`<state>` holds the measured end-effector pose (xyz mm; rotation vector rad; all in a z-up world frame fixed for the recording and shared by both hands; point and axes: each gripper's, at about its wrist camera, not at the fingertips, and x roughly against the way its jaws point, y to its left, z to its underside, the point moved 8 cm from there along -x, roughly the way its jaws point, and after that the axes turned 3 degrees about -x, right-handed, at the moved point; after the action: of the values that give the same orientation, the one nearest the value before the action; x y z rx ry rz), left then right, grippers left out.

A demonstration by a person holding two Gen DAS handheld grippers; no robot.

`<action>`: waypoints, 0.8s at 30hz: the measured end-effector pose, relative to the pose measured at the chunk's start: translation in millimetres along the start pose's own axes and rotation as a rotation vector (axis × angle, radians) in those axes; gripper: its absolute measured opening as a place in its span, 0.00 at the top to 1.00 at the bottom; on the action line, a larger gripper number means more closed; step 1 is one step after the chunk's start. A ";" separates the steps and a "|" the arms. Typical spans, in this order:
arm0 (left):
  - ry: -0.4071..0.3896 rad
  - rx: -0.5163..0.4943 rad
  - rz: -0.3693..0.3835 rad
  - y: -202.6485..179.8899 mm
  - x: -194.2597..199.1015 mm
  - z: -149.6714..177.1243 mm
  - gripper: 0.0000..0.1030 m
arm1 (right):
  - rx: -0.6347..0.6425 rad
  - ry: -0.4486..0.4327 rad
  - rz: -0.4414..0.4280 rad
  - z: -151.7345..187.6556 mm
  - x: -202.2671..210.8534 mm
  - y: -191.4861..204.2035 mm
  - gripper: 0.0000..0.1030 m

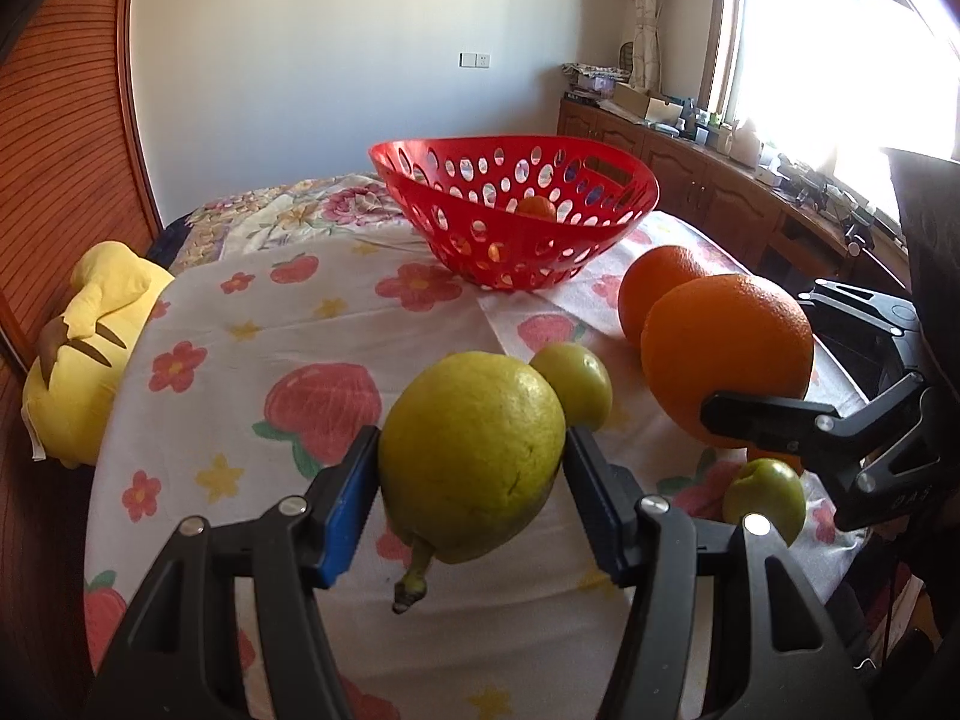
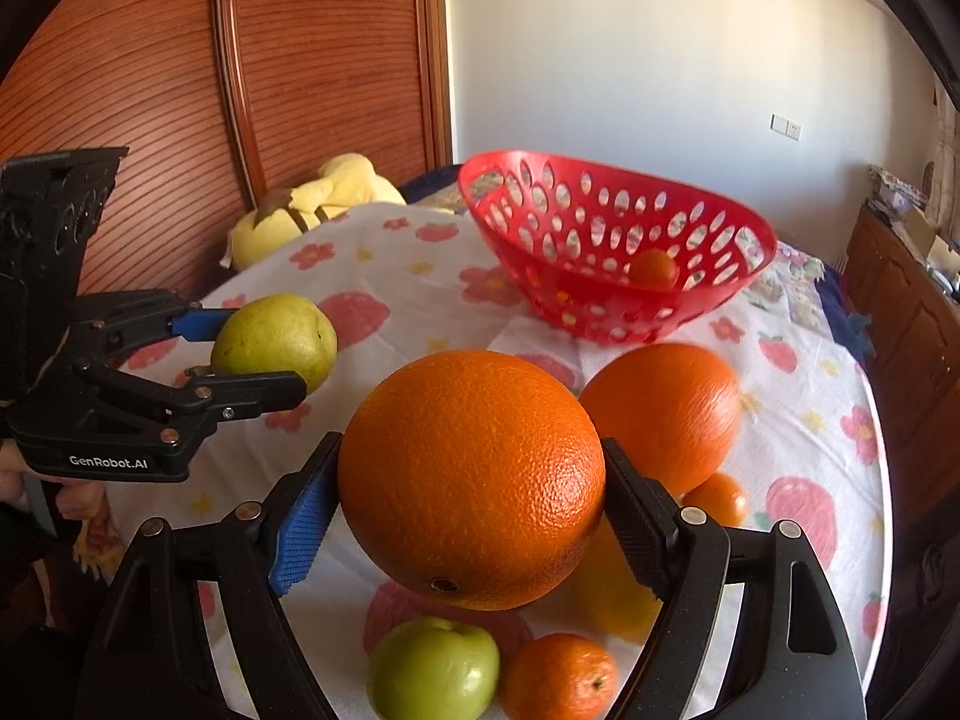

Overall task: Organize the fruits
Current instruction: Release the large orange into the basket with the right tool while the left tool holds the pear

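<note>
Altogether: one pear (image 1: 471, 459), two large oranges (image 2: 471, 480), one basket (image 2: 606, 306).

A table under a floral cloth (image 1: 360, 330) fills the middle of both views. On it, upper centre of the left view, stands a red basket (image 1: 516, 210) with a small orange (image 1: 536, 206) inside. To its lower right lies an orange (image 1: 654, 282). Two green apples rest nearer: one (image 1: 579, 384) at centre, one (image 1: 765, 498) lower right. In the right view, two mandarins (image 2: 558, 675) (image 2: 717, 498) lie along the bottom.
</note>
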<state>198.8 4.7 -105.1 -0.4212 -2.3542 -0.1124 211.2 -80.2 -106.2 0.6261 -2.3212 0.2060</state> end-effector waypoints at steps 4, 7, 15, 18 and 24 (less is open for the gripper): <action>-0.018 0.000 -0.004 1.1 4.6 -8.9 0.42 | -0.012 -0.021 0.000 -9.1 7.7 -6.0 0.19; -0.028 0.001 -0.007 1.8 8.0 -14.3 0.42 | -0.029 -0.033 -0.001 -16.3 10.8 -12.2 0.19; -0.050 -0.013 -0.006 1.5 11.6 -29.6 0.42 | -0.018 -0.071 0.012 -47.9 19.2 -27.8 0.19; -0.060 -0.011 -0.003 2.9 10.6 -37.3 0.42 | -0.018 -0.088 0.019 -65.9 20.7 -38.3 0.19; -0.076 -0.005 0.000 10.6 4.5 -54.2 0.42 | -0.014 -0.090 0.034 -98.5 9.1 -61.0 0.19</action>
<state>234.7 5.1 -62.9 -0.4353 -2.4286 -0.1039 294.8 -105.5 -29.5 0.6003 -2.4189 0.1803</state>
